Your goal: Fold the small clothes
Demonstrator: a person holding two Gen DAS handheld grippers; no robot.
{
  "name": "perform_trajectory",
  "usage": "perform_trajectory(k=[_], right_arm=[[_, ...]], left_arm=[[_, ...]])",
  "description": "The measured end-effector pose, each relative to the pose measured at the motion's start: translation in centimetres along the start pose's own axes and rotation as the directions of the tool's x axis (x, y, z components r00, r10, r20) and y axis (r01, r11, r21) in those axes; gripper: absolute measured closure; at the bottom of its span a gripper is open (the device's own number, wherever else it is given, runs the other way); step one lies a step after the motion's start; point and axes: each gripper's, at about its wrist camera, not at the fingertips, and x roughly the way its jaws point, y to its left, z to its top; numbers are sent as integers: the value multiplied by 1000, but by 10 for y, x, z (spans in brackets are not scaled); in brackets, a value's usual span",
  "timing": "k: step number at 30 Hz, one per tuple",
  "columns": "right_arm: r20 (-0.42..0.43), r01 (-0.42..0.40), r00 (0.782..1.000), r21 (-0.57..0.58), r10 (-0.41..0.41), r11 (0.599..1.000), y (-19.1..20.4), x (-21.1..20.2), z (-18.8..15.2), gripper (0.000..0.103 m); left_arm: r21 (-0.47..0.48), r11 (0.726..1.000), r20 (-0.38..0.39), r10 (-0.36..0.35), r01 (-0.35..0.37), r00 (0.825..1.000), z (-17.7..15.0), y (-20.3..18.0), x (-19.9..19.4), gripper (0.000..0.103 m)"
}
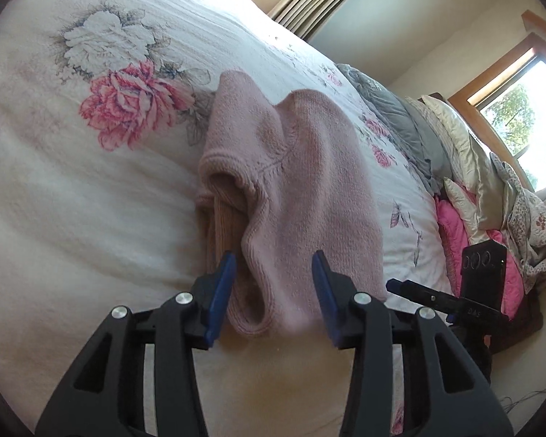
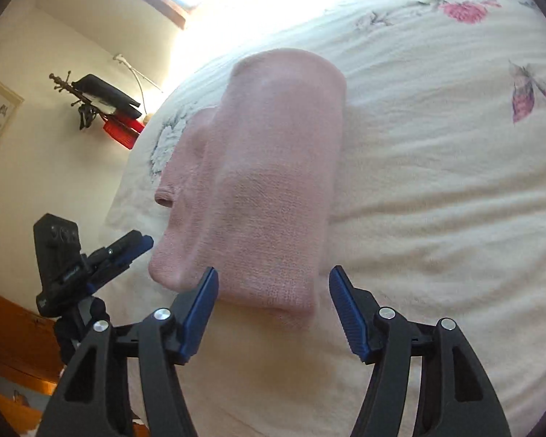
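1. Here, a cream quilted bedspread with pink roses (image 1: 91, 189) fills both views.
2. A folded pink knit garment (image 1: 295, 182) lies centre frame on it.
3. The left gripper (image 1: 273, 276) stands spread wide at the garment's near edge, gripping nothing.
4. The right gripper (image 2: 273, 291) likewise gapes wide, empty.

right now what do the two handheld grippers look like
Both match. The left gripper and right gripper each have a matte black plastic frame with triangular cut-outs, round silver pivot bolts, and two blue fingers whose inner faces are ribbed. Seen from the side, the right gripper carries a black block with lenses behind its fingers. No cables, hands or sleeves show.
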Motion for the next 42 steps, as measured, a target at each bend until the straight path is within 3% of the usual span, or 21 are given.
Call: perform_trajectory(k=[5, 6, 7, 10, 13, 17, 21, 24, 25, 28, 31, 35, 38, 41, 42], right_arm=[[-89, -82, 991, 177, 98, 981, -28, 41, -5, 37], [-102, -125, 984, 204, 148, 971, -31, 47, -6, 53], [-105, -150, 979, 226, 177, 963, -34, 49, -8, 60], [-93, -153, 981, 190, 173, 970, -27, 29, -18, 72], [-99, -115, 986, 145, 130, 983, -19, 18, -21, 75], [-152, -12, 988, 103, 28, 995, -20, 37, -32, 75], [-169, 1, 986, 89, 14, 996, -24, 44, -39, 77], [-187, 31, 982, 37, -24, 999, -15, 40, -36, 76], [-175, 30, 984, 26, -25, 999, -13, 36, -33, 72], [-110, 85, 990, -31, -88, 996, -3, 15, -20, 58], [-88, 125, 987, -74, -132, 989, 6, 12, -9, 55], [-118, 219, 965, -138, -236, 966, 11, 19, -13, 48], [-123, 204, 966, -166, -225, 965, 14, 18, -23, 48], [-124, 189, 970, -152, -209, 970, 8, 12, -30, 47], [-121, 186, 971, -146, -204, 972, 5, 10, -32, 46]], left_arm=[[-13, 998, -55, 57, -58, 997, -14, 1, 29, 64], [-17, 998, -59, 62, -63, 996, -15, 3, 32, 80], [-22, 998, -73, 58, -60, 996, -15, 5, 35, 93], [-56, 998, -77, 13, -17, 997, -15, 11, 32, 93], [-4, 999, -67, 51, -51, 996, -17, 10, 29, 94], [23, 996, -98, 90, -89, 991, -25, 20, 43, 95], [58, 993, -89, 109, -104, 990, -30, 19, 46, 93], [58, 994, -92, 100, -95, 991, -25, 13, 33, 89], [61, 994, -82, 98, -93, 992, -21, 11, 25, 85], [64, 991, 10, 120, -121, 993, 1, 7, -4, 79], [61, 982, 91, 173, -179, 981, 41, 3, -15, 75], [47, 972, 56, 228, -231, 972, 91, 8, 16, 69], [-3, 976, -12, 218, -218, 976, 112, 17, 51, 68], [-32, 976, -12, 214, -214, 977, 122, 21, 72, 69], [-44, 979, 2, 198, -198, 980, 123, 22, 73, 82]])
